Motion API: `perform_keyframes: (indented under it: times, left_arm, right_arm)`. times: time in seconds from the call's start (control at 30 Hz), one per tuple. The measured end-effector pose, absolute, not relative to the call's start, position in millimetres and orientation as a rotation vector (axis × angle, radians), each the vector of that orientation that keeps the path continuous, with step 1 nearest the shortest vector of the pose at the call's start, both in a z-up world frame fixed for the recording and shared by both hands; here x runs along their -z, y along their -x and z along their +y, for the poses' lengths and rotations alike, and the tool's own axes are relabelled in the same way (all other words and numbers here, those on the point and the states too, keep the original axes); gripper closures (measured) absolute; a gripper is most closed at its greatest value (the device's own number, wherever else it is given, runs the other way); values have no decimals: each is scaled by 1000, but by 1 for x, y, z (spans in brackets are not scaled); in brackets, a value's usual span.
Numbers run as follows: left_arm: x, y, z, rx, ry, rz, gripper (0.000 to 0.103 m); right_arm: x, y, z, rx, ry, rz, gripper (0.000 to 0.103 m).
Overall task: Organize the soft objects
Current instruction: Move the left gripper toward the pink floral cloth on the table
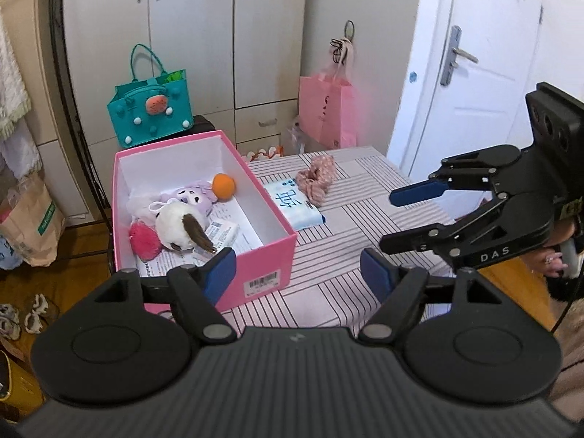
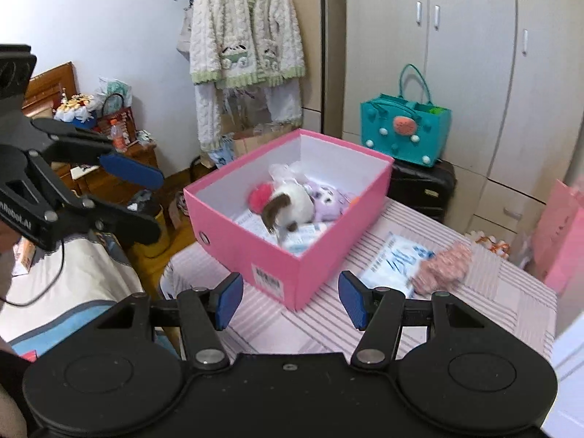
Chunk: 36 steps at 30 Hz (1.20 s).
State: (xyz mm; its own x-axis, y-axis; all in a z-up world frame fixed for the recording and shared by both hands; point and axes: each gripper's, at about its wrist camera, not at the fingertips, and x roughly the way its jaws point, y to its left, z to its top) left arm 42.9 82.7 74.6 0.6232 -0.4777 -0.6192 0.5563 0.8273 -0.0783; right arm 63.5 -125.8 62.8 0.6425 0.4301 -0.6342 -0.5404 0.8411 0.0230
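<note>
"DAS" reads on the right claw (image 1: pixel 387 221), jaws apart, empty; left claw (image 1: pixel 297 277) apart too; barcode label (image 1: pixel 263 281) on the pink box (image 1: pixel 262 259), tissue pack (image 1: pixel 295 206) beside it

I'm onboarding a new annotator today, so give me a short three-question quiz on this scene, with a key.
1. True or false: the orange ball lies inside the open pink cardboard box.
2. Which soft items lie on the striped tablecloth outside the box? A) pink frilly fabric scrunchie and pale blue tissue pack; B) white-and-brown plush toy; C) purple plush toy.
3. Fill in: neither the left gripper nor the right gripper holds ____.

Key: 1 true; 2 A; 3 anything, both stand open and empty.
</note>
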Motion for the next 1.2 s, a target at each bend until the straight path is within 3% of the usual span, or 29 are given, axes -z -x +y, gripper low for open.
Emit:
perform_keyframes:
  times: [0.53, 1.2]
  left_arm:
    - [-55, -42, -14, 831, -233, 667, 29]
    - [-3, -131, -88, 713, -134, 624, 34]
  right_arm:
    - [-27, -35, -195, -484, 147, 621, 35]
    - [31, -125, -234, -416, 98, 528, 30]
